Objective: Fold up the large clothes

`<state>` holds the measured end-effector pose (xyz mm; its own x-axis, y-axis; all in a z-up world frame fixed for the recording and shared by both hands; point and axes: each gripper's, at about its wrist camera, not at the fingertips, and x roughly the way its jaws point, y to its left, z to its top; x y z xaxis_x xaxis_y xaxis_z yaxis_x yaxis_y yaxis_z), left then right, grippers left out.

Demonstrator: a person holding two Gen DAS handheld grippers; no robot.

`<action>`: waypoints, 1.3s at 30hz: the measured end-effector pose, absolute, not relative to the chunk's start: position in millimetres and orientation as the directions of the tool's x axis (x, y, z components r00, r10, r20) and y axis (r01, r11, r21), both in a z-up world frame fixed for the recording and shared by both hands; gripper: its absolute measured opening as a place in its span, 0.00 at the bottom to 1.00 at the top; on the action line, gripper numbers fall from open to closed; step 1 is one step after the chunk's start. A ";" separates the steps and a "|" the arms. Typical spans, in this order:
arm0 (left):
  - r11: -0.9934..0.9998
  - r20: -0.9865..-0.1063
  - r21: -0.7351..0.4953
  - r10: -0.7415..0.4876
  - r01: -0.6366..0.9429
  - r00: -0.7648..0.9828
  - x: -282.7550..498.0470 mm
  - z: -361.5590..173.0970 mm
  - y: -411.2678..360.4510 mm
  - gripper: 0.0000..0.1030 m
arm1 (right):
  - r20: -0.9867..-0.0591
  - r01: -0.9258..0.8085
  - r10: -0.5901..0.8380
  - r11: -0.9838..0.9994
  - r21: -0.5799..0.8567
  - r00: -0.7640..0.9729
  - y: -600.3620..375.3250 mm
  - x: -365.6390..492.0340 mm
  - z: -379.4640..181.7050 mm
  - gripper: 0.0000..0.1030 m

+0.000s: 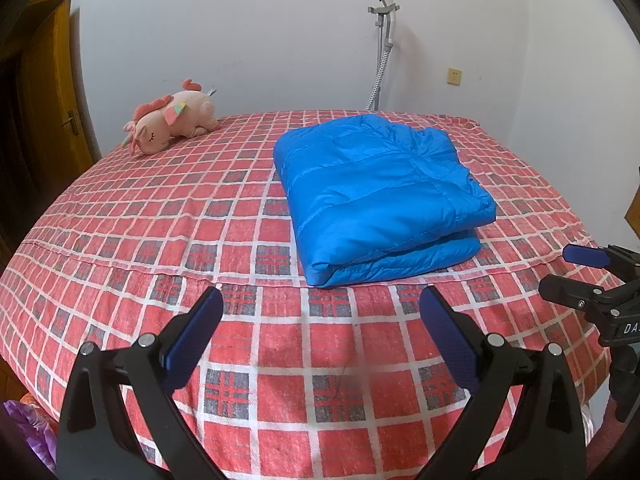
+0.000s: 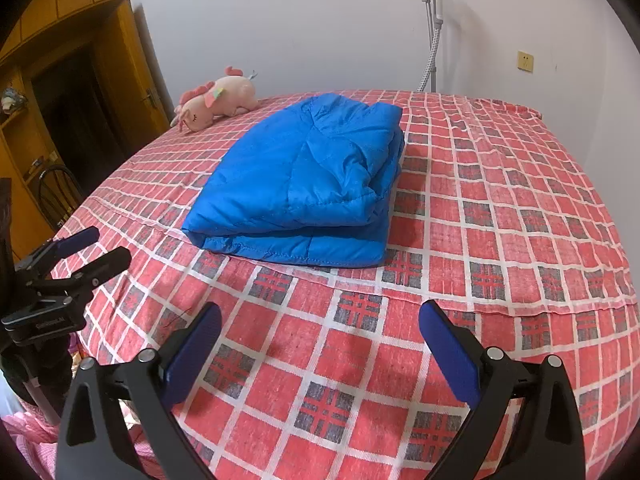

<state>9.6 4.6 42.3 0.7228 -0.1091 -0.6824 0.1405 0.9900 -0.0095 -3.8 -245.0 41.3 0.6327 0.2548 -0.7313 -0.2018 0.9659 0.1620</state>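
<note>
i see the blue padded jacket [image 1: 380, 196] lying on the bed [image 1: 248, 360], already folded into a compact, layered rectangle with its edges roughly lined up. my left hand-held gripper [image 1: 320, 320] hangs spread wide and empty above the checked sheet, short of the bundle. my right hand-held gripper [image 2: 320, 328] is likewise parted, holding nothing. i judge the folding essentially finished; at most a final tidy or press remains.

Pink unicorn plush [image 1: 172, 120] lying at the bed's [image 1: 120, 216] far left corner, red checked bedsheet [image 2: 500, 200], garment steamer [image 1: 384, 36] against white wall, wooden door [image 2: 140, 76]
</note>
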 end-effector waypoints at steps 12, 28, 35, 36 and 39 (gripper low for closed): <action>0.989 -0.687 -0.005 -0.111 0.147 0.718 10.8 40.2 2.9 0.95 | -0.732 -0.204 0.255 0.966 0.160 0.632 -244.2 -3.1 41.2 0.96; 0.988 -0.691 -0.006 -0.113 0.151 0.714 11.1 39.4 1.1 0.95 | -0.733 -0.203 0.254 0.966 0.160 0.631 -242.6 -2.1 41.3 0.96; 0.988 -0.694 -0.010 -0.116 0.152 0.710 12.5 37.3 2.2 0.95 | -0.735 -0.204 0.254 0.966 0.160 0.628 -243.6 -0.1 39.4 0.96; 0.988 -0.695 -0.010 -0.116 0.151 0.710 12.8 36.9 2.0 0.95 | -0.736 -0.203 0.253 0.966 0.159 0.628 -243.6 -0.1 39.2 0.96; 0.988 -0.696 -0.013 -0.118 0.151 0.709 13.1 36.0 2.3 0.95 | -0.736 -0.204 0.255 0.966 0.161 0.627 -243.7 -0.1 39.1 0.96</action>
